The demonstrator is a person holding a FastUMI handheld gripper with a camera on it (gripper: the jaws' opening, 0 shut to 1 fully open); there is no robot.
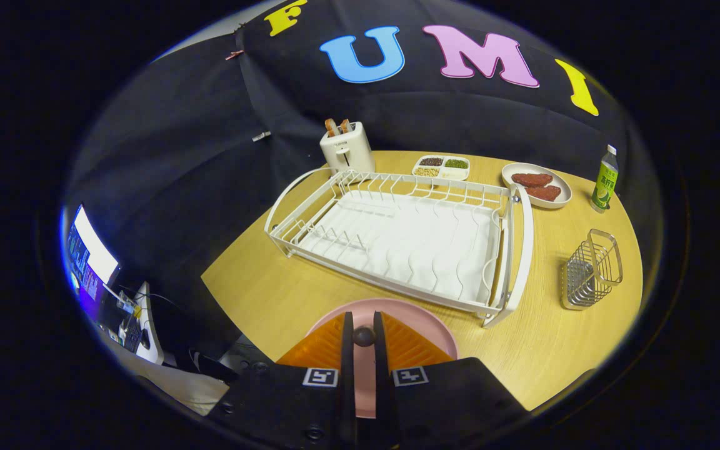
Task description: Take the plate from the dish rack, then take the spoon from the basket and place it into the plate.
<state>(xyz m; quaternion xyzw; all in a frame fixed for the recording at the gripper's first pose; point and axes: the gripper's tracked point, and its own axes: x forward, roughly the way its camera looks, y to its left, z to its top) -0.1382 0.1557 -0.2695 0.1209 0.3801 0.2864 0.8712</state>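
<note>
Plate (397, 309), pink and round, sits low at the near edge of the table (541, 350), right under the gripper (364, 337), whose two fingers stand close together with only a narrow slit between them. A small dark knob shows in that slit near the tips; what it belongs to I cannot tell, and whether the fingers actually pinch the plate's rim I cannot tell either. The plate is out of the dish rack (397, 237), which sits bare in the middle of the table just beyond the fingertips.

Handling call: that plate looks rigid, smooth and likely light, probably plastic or glazed, so it could slip. The rim is the place to take it, squarely, with the plate kept level.

Next target, by my reading, is the wire basket (591, 269) toward the right edge of the table, well apart from the plate. A spoon inside it I cannot make out from here. A spoon would be thin, hard and slick; take it by the handle, not the bowl.

Along the far edge: a toaster (347, 149), a divided tray (441, 167), an oval dish (538, 185) and a bottle (605, 179).
</note>
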